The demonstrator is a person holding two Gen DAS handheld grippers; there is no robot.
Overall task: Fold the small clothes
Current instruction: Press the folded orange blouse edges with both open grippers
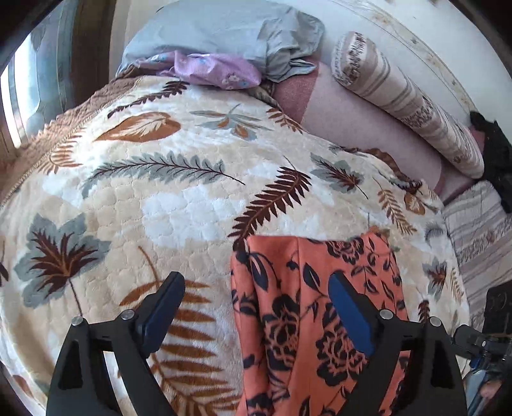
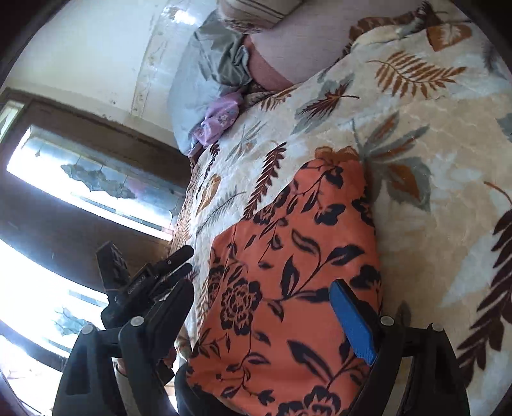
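Note:
An orange garment with a dark floral print (image 1: 307, 307) lies folded into a narrow strip on the leaf-patterned blanket (image 1: 160, 192). My left gripper (image 1: 256, 288) is open just above it, its right finger over the cloth and its left finger over the blanket. In the right wrist view the same garment (image 2: 288, 272) lies between the open fingers of my right gripper (image 2: 262, 294), which hovers over its near end. The left gripper (image 2: 179, 262) shows there at the garment's left edge.
A grey-blue pillow (image 1: 230, 28) and a lilac cloth (image 1: 211, 68) lie at the bed's far end. A striped bolster (image 1: 406, 99) lies along the wall. A window (image 2: 80, 179) is at the bed's left side.

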